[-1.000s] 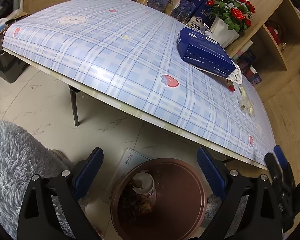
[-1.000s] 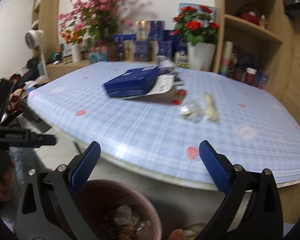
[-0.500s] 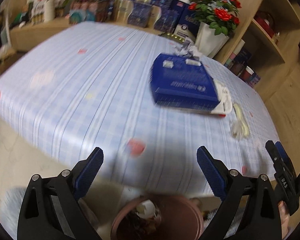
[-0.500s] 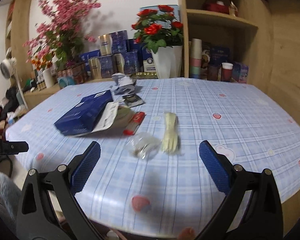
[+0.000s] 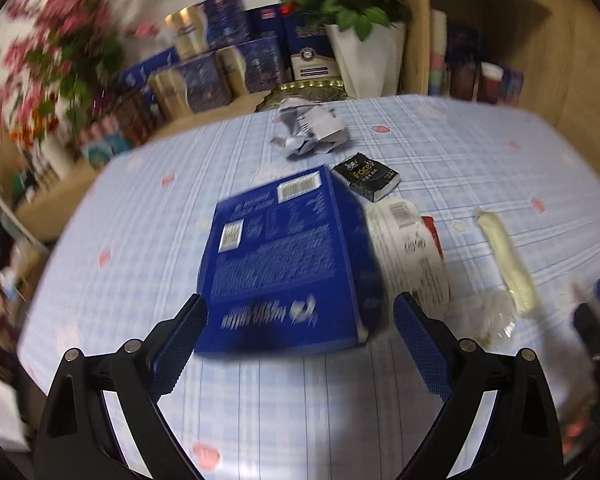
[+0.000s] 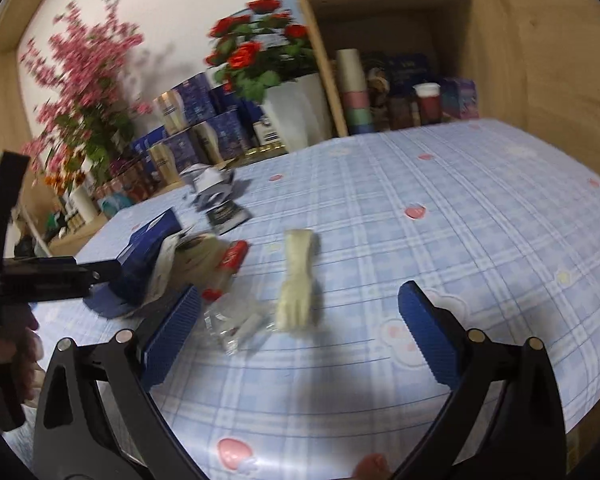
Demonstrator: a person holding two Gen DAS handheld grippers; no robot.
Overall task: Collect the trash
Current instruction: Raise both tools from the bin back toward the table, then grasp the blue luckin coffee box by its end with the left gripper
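A big blue box (image 5: pixel 288 256) lies near the table's (image 6: pixel 480 216) left edge, with a pale glove (image 6: pixel 296 280) and clear wrapper (image 6: pixel 236 326) beside it. The left gripper (image 5: pixel 300 344) and right gripper (image 6: pixel 298 332) both hang wide apart, holding nothing

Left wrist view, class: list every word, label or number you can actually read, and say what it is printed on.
"Face": black tissue pack.
Blue box: white print, barcode labels and large lettering all too blurred to read.
White wrapper: barcode and print, unreadable.
Blue and gold boxes behind the table: too blurred.
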